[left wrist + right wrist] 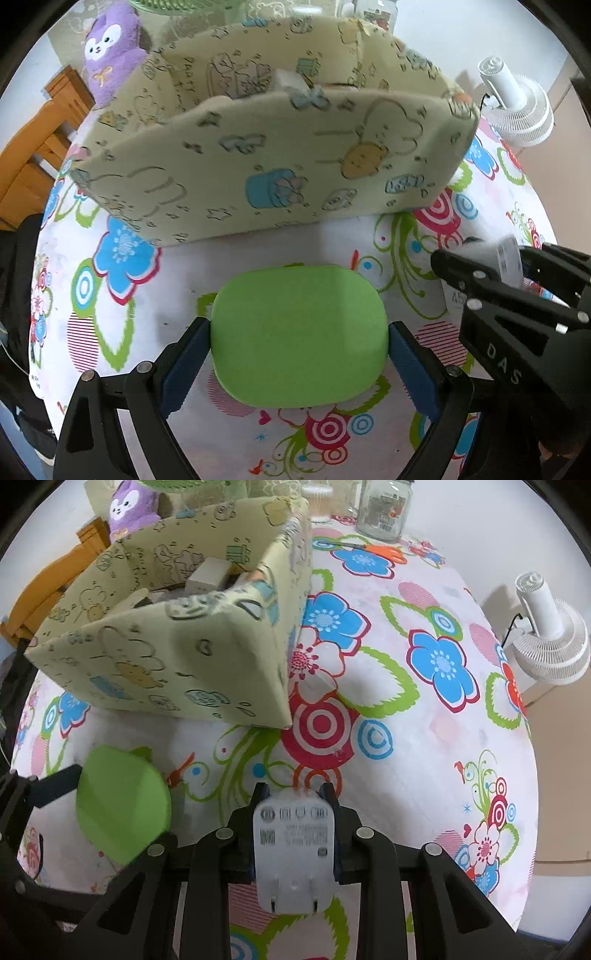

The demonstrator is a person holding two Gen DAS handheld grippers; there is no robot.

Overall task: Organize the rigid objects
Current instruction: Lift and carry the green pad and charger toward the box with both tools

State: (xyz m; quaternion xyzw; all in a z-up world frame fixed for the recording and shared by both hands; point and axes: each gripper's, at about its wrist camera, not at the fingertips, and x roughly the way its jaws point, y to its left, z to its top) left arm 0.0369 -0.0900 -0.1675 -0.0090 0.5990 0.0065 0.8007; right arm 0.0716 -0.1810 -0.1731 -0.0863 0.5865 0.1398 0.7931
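Note:
A flat green rounded case (299,347) sits between the blue pads of my left gripper (299,326), which press on its two sides just above the floral tablecloth (110,332). In the right wrist view the same green case (122,805) shows at the lower left. My right gripper (293,790) is shut on a white plug charger (293,845), prongs toward the camera. In the left wrist view the right gripper (480,273) is to the right of the case. A cream patterned open box (258,166) (166,664) stands behind both, with white items (208,574) inside.
A white desk fan (550,638) stands at the table's right edge. A glass jar (384,509) and orange-handled scissors (384,552) lie at the back. A purple plush (107,48) and a wooden chair (37,147) are beyond the box on the left.

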